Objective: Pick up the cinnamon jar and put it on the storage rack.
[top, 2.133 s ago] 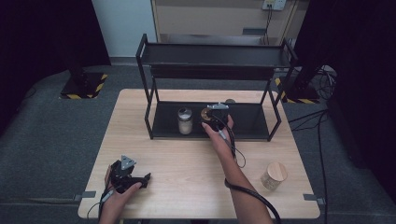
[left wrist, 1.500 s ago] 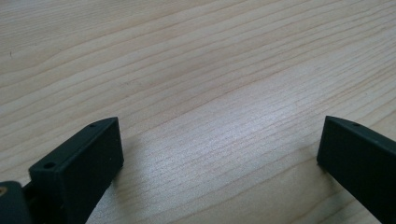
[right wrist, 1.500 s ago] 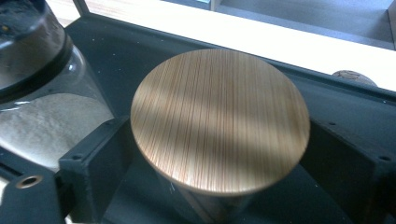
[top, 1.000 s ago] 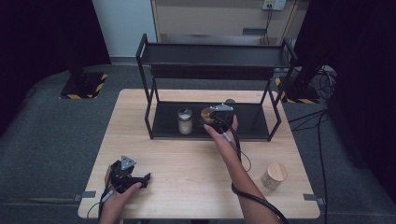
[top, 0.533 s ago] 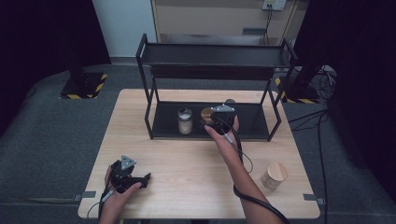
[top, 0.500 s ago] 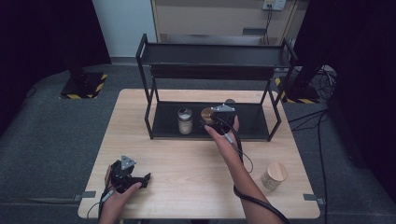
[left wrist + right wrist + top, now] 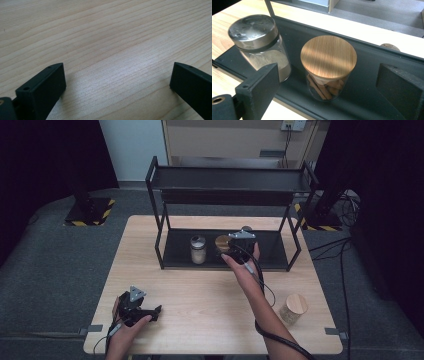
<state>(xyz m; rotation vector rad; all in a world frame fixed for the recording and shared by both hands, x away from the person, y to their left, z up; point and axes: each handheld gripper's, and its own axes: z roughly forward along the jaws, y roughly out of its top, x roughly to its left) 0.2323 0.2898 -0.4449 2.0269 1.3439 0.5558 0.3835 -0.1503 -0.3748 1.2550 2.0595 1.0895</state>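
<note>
Right tool (image 7: 329,82) hovers with jaws spread over the wood-lidded jar (image 7: 328,67) on the rack's (image 7: 175,252) bottom shelf, nothing pinched. Glass, rigid, slick, breakable, likely light: take it by the sides below the lid. Three jars: this, the metal-lidded jar (image 7: 259,45), one more (image 7: 293,307) on the surface (image 7: 200,295). Left tool (image 7: 117,82) rests, spread, empty.

The left gripper (image 7: 117,85) holds its jaws wide apart, low over the bare wooden table (image 7: 105,37)

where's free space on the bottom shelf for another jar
The bottom shelf is bare at its right end, past the right claw, and at its left end beside the metal-lidded jar. The middle is crowded: that jar and the wood-lidded jar stand close.
</note>
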